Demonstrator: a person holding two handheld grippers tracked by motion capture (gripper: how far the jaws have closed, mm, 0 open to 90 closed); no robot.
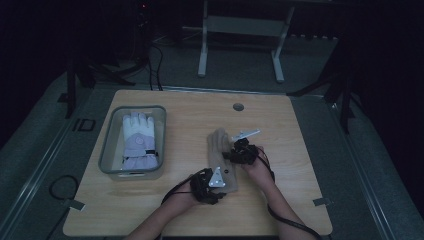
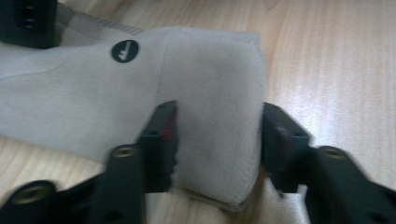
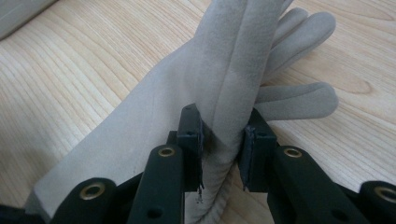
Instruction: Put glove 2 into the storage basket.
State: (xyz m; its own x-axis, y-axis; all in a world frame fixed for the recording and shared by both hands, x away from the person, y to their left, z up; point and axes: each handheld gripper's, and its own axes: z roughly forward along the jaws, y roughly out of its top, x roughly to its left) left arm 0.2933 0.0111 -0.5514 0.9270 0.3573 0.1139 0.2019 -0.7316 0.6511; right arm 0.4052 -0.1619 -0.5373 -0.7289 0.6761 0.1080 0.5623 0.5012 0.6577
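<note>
Left gripper [image 1: 212, 184], right gripper [image 1: 243, 151] clamped.

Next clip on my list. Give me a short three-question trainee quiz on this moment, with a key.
1. True or false: the beige glove lies inside the grey bin.
2. What does the right gripper hold between its jaws? A) a fold of the beige glove B) the white glove C) a cable
3. Which end of the beige glove does the left gripper clamp: the finger end or the cuff end?

Key
1. False: it lies on the wooden table; the bin holds the white glove.
2. A.
3. The cuff end, near the round black logo.
</note>
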